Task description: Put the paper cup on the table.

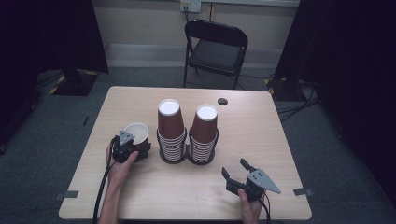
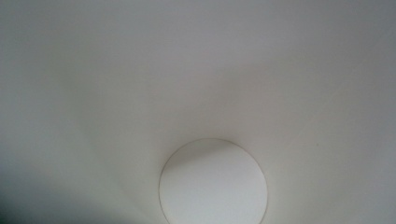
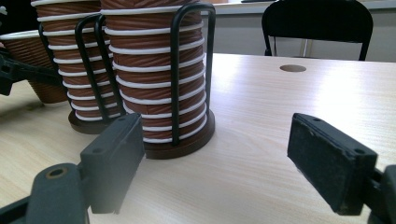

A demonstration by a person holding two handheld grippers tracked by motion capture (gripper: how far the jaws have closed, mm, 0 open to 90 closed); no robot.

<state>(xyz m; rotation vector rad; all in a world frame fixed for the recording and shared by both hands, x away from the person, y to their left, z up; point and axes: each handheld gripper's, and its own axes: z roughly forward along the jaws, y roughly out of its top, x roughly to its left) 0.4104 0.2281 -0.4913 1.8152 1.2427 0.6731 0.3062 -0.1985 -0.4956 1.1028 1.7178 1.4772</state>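
A brown ribbed paper cup [image 1: 137, 133] with a white inside leans at the table's left, mouth turned toward my left gripper [image 1: 139, 148]. The jaws stand on either side of it and hold it. The left gripper view looks straight down the cup's white inside [image 2: 210, 93] to its round bottom. Two stacks of upturned brown cups [image 1: 169, 123] [image 1: 205, 128] stand in black wire holders at mid-table. My right gripper [image 1: 233, 166] rests open near the front right edge. In its own view the right gripper [image 3: 215, 140] faces the nearer stack [image 3: 159, 70] with nothing between the jaws.
The wooden table [image 1: 261, 140] has a round cable hole [image 1: 222, 101] at the back. A black folding chair [image 1: 215, 46] stands behind it. Bare tabletop lies between the stacks and my right gripper. Dark curtains hang on both sides.
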